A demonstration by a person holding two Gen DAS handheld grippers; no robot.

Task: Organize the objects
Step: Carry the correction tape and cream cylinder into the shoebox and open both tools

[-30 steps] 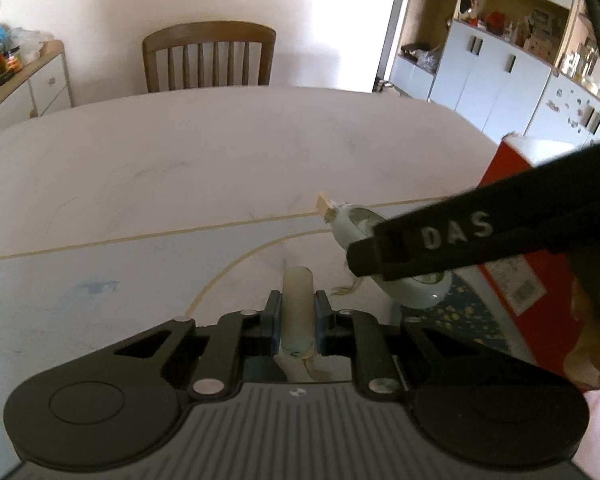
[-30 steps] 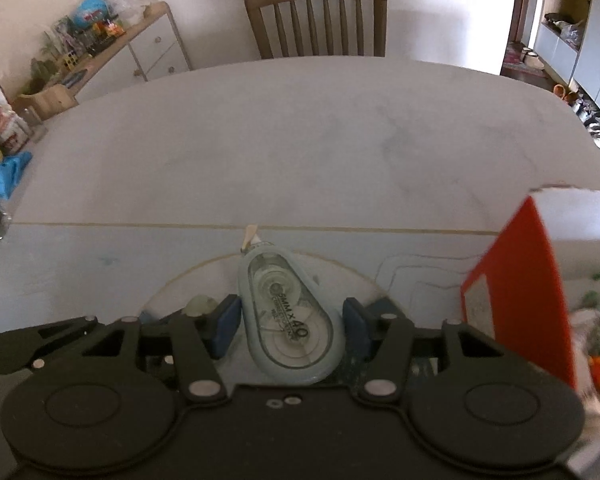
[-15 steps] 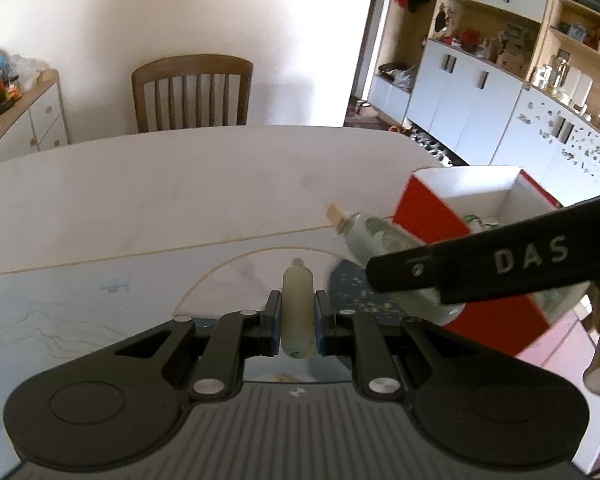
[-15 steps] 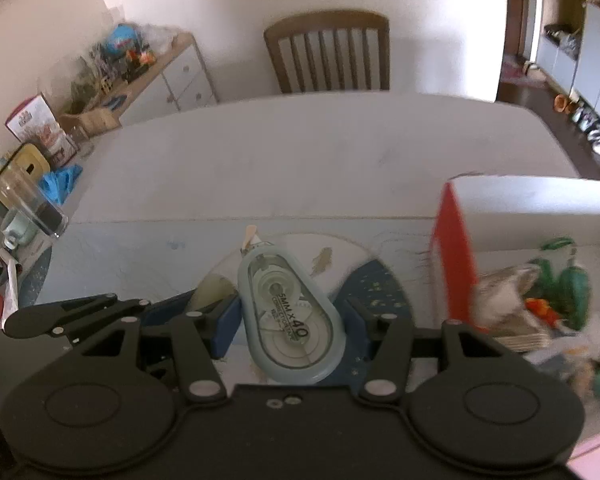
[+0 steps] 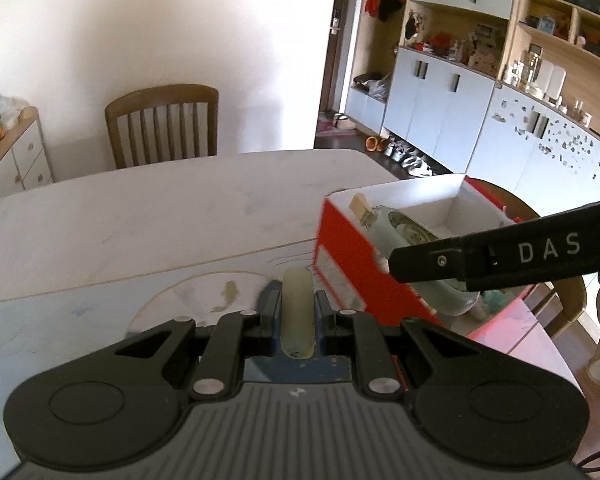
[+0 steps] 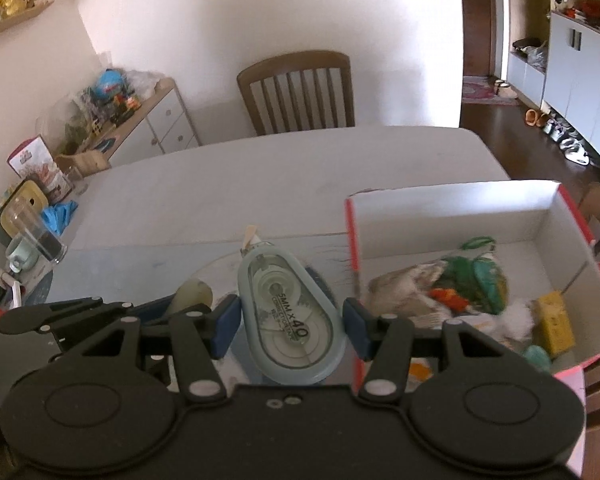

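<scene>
Above the table (image 6: pixel 260 168), two grippers each clamp one item: left gripper (image 5: pixel 297 314) a pale tube (image 5: pixel 297 308), right gripper (image 6: pixel 290 320) a correction tape (image 6: pixel 290 316).

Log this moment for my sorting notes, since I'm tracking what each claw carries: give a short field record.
left claw: shut on a pale tube
right claw: shut on a correction tape dispenser
destination: red box, open top, white inside, at right
box contents: mixed small items, hard to identify
surface: white table
</scene>
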